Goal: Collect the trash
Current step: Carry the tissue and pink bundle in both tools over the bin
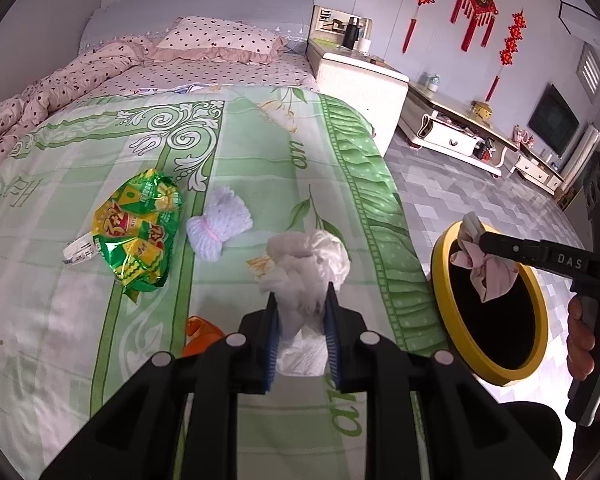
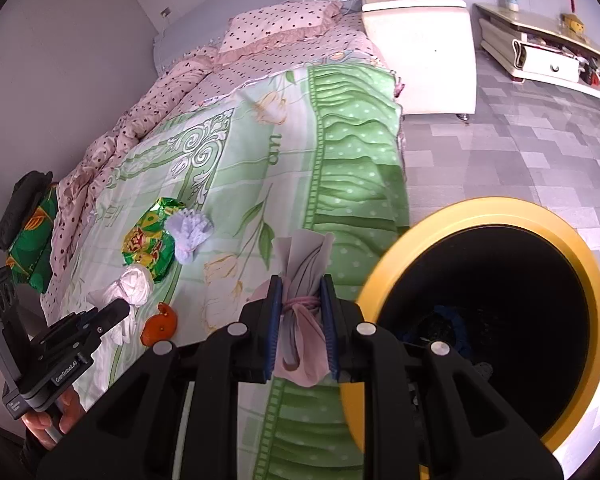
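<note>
A big bed (image 1: 228,152) has a green sheet (image 1: 260,168) with flowers. At its head lies a spotty pink pillow (image 1: 220,40). A white cabinet (image 1: 360,80) stands beside the bed. Red knots (image 1: 476,8) hang on the wall past it.

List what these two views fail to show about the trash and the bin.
- Bin contents: right wrist view, interior too dark.
- Orange scrap: left wrist view, partly hidden behind the left gripper.
- Small wrapper: left wrist view, tucked under the snack bag, print too small.

bed (image 1: 204,152) with green sheet, white nightstand (image 1: 364,84), grey tiled floor (image 1: 460,184).
</note>
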`<state>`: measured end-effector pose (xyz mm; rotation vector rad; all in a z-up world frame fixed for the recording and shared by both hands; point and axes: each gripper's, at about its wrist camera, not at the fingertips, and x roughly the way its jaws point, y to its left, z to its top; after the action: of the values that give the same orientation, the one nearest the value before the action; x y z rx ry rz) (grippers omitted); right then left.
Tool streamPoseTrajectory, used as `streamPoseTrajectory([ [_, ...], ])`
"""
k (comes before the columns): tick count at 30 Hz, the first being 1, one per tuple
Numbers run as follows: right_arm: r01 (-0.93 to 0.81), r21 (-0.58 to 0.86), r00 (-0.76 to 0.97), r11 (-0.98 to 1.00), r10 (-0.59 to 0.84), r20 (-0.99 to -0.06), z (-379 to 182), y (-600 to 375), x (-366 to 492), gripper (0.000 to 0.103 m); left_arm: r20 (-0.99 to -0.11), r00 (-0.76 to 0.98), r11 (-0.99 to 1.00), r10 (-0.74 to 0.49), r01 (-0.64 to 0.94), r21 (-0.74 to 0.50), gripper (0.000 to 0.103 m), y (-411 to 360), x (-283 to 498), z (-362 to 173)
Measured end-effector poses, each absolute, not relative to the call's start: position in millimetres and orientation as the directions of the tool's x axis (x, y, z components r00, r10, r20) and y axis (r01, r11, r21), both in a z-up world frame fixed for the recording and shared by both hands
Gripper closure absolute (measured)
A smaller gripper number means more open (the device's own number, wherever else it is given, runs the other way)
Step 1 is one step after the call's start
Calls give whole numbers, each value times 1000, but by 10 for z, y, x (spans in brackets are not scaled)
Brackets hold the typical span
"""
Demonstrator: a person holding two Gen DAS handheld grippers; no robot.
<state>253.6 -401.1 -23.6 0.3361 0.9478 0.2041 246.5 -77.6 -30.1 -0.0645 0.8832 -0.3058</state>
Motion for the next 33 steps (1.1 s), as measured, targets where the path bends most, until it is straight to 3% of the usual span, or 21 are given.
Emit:
streamPoseTrajectory([
  [33,193,398,627,897,199,-753,-341,-5377,2264,84,-761,469,851,-449,484,-203,84,-2573,2504,-400],
])
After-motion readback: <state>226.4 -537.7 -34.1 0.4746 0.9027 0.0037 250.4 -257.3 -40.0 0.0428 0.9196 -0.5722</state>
